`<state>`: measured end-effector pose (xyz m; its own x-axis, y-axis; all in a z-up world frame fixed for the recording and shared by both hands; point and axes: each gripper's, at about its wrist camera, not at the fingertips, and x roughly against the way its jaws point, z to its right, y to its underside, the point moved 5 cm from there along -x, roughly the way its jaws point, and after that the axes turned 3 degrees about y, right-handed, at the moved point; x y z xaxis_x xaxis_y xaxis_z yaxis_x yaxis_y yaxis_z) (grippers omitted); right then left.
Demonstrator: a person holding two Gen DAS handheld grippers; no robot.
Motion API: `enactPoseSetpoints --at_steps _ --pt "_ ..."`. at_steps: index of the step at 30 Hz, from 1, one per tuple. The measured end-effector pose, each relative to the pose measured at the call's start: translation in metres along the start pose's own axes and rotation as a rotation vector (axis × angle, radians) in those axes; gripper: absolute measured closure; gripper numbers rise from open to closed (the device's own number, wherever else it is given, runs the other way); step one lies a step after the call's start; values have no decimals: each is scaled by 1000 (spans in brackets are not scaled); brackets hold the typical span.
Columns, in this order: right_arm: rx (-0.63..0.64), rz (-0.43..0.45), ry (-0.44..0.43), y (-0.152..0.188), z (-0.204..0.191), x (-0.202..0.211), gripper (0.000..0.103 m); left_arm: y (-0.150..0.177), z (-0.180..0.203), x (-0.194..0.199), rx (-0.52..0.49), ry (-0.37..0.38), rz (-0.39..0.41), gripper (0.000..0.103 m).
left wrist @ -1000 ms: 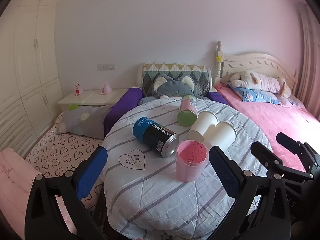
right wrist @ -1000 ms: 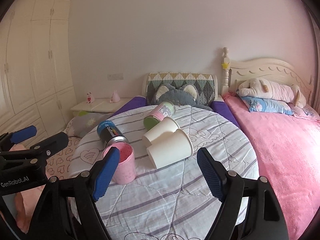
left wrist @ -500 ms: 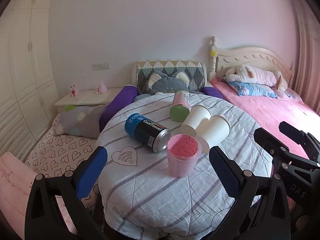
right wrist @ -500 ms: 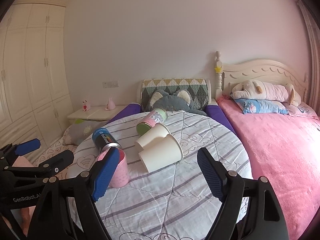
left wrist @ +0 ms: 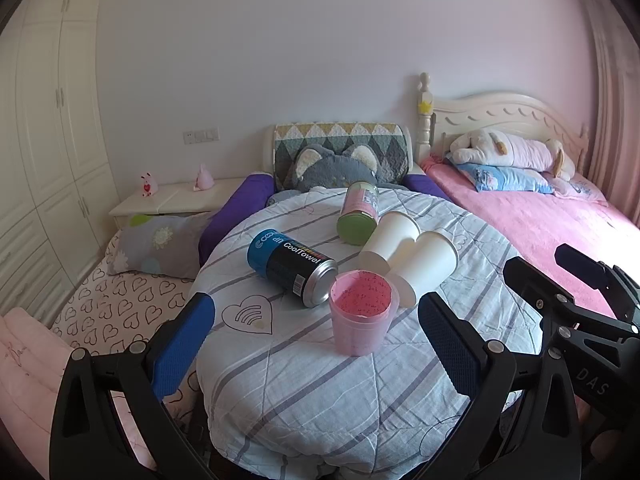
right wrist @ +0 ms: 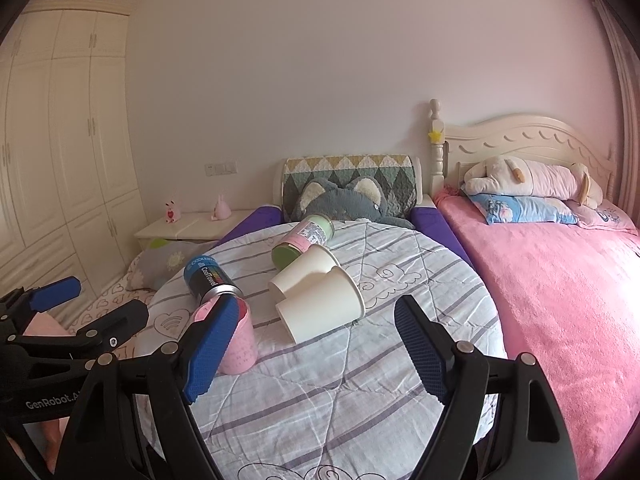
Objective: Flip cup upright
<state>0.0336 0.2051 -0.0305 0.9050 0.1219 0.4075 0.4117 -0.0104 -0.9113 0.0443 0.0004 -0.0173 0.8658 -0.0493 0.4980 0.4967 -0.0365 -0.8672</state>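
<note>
Two white paper cups lie on their sides, touching, on the round cloth-covered table (left wrist: 320, 392): the nearer cup (left wrist: 428, 266) (right wrist: 324, 308) and the farther cup (left wrist: 390, 238) (right wrist: 302, 270). A pink cup (left wrist: 360, 318) (right wrist: 240, 340) stands upright in front of them. My left gripper (left wrist: 316, 344) is open and empty, just short of the pink cup. My right gripper (right wrist: 316, 354) is open and empty, near the table's front, in front of the nearer white cup. Each gripper shows at the edge of the other's view.
A blue and black can (left wrist: 292, 266) and a pink and green jar (left wrist: 358, 210) lie on their sides on the table. A pink bed (right wrist: 560, 280) is to the right, a nightstand (left wrist: 176, 198) and floor cushions to the left, a grey plush pillow (left wrist: 336, 166) behind.
Both grippers have pulled back and risen a little from the table, so the objects look slightly farther. The cups and cans have not moved. Both grippers stay open.
</note>
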Motion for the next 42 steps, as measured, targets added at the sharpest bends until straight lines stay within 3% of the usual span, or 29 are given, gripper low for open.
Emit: enactPoseSetpoints --at_steps 42 --pt "-10 -19 1 1 2 -3 21 0 0 -3 -5 -17 3 0"
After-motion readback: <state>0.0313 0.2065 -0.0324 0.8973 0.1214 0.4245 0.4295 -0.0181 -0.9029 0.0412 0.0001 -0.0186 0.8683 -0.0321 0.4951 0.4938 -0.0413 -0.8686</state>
